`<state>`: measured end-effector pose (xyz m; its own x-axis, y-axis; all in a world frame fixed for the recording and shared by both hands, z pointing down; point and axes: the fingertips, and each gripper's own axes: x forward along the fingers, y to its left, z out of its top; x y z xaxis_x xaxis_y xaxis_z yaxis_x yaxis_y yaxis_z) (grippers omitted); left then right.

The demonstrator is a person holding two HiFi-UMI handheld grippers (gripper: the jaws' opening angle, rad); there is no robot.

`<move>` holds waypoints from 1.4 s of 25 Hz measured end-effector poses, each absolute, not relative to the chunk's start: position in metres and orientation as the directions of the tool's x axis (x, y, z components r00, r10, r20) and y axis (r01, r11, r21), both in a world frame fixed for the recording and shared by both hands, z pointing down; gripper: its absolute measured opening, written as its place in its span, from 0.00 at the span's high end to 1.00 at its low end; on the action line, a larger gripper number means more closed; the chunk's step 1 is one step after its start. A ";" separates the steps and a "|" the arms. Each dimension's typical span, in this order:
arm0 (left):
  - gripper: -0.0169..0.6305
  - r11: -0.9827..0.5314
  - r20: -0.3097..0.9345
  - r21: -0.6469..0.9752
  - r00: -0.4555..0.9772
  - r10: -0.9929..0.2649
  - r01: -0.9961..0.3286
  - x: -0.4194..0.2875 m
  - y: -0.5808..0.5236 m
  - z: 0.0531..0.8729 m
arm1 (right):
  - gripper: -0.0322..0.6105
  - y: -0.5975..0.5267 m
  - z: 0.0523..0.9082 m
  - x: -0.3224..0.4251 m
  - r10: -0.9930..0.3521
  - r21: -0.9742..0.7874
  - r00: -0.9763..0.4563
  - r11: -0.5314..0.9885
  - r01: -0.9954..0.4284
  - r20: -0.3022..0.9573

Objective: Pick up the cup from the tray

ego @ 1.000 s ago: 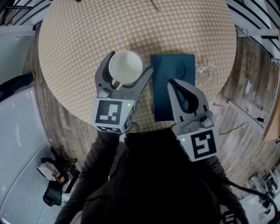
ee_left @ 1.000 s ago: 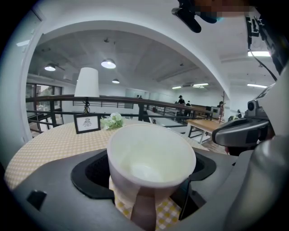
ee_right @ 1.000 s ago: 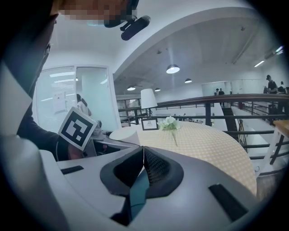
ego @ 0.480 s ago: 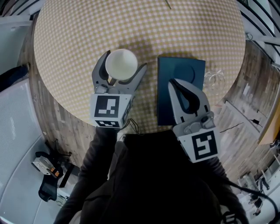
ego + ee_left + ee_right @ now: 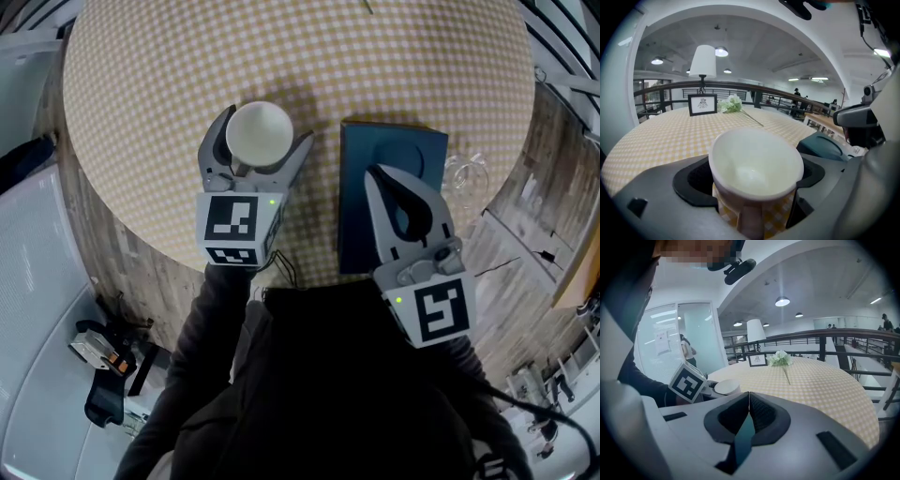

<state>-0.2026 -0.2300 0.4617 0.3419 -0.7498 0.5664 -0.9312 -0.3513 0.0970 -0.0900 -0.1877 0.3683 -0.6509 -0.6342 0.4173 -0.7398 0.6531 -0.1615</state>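
A white cup (image 5: 258,131) sits between the jaws of my left gripper (image 5: 264,131), whose pads press its sides. It is over the yellow checked tablecloth, left of the dark teal tray (image 5: 389,159). In the left gripper view the cup (image 5: 754,164) is upright and empty, handle toward the camera, with the tray (image 5: 820,146) at the right. My right gripper (image 5: 375,173) is shut with nothing in it and hovers over the tray's near half. The right gripper view shows its own shut tips (image 5: 749,401) and the cup (image 5: 726,386) at the left.
A clear glass (image 5: 466,173) stands by the tray's right side, close to the round table's edge. On the table's far side are a white lamp (image 5: 703,61), a small framed picture (image 5: 702,104) and a flower (image 5: 732,104). Wooden floor surrounds the table.
My left gripper has carried the cup leftward, away from the tray, and lower toward the tablecloth. The right gripper has shifted only slightly over the tray.
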 end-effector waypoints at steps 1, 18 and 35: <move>0.23 -0.344 0.563 0.123 0.351 -0.748 -0.931 -0.203 -0.229 0.463 | 0.94 -0.187 0.369 -0.091 -0.632 -0.163 -0.653 0.654 -0.738 0.417; 0.23 -0.266 0.541 0.130 0.294 -0.788 -0.955 -0.223 -0.179 0.437 | 0.94 -0.166 0.368 -0.086 -0.622 -0.168 -0.679 0.677 -0.716 0.390; 0.42 -0.336 0.334 0.199 0.386 -0.860 -0.920 -0.135 -0.059 0.325 | 0.94 -0.075 0.298 -0.014 -0.748 -0.080 -0.616 0.618 -0.782 0.246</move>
<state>-0.1345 -0.0594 0.3253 0.3863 -0.8598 0.3338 -0.9205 -0.3363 0.1990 -0.0145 -0.0753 0.2980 -0.6163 -0.7481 0.2460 -0.7820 0.6181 -0.0797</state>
